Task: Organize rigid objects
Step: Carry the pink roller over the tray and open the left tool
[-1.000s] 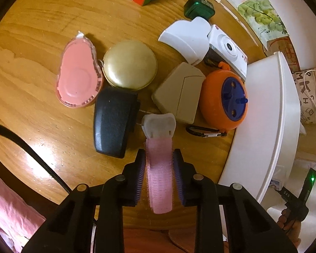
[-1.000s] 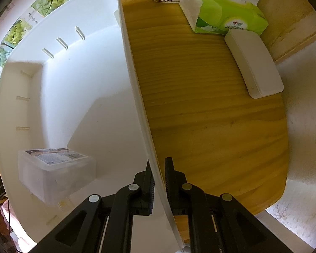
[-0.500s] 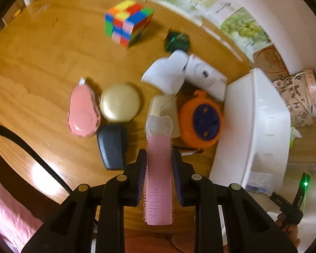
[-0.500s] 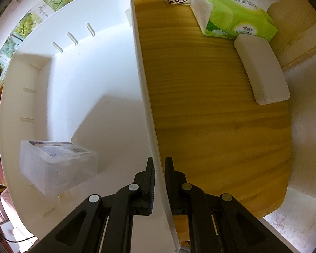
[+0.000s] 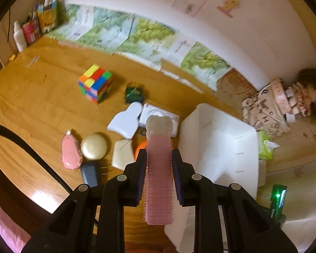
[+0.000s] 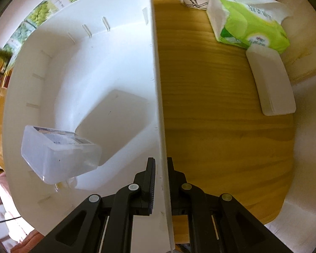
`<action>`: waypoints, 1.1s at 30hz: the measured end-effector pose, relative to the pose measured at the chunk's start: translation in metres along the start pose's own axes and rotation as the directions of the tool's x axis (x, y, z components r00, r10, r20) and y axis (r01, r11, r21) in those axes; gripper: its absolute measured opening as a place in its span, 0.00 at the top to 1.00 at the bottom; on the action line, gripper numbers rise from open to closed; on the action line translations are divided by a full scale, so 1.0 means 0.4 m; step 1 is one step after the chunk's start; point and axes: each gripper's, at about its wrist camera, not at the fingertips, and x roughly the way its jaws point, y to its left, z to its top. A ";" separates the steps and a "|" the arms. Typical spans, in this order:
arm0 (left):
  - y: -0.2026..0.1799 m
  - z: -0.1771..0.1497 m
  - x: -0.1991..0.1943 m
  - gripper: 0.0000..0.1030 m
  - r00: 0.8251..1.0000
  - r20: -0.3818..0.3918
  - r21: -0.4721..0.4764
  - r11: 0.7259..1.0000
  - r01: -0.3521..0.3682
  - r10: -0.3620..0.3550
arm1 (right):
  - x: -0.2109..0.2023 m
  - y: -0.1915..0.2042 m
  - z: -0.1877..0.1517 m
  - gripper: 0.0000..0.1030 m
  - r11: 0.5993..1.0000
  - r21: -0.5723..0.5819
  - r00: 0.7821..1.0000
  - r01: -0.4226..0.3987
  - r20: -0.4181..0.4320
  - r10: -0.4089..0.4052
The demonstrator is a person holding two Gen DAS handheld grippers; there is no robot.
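While my left gripper point(image 5: 159, 162) pinches the pink hair roller point(image 5: 158, 179), it hangs above the bench point(image 5: 42, 109).
My right gripper point(image 6: 160, 168) clamps the white bin point(image 6: 155, 88) wall; a clear box point(image 6: 59, 149) lies inside.

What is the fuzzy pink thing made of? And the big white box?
The pink roller looks like bristly plastic mesh, since tiny loops stick out along its edges, with a smooth whitish plastic end. The white box looks like hard, slightly glossy plastic, with thin, smooth molded walls.
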 end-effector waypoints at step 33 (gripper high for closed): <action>-0.374 -0.177 0.058 0.75 0.985 -0.133 0.371 0.916 0.149 -0.106 | -0.004 0.029 -0.038 0.90 0.995 -0.095 0.999 -0.040 0.031 0.043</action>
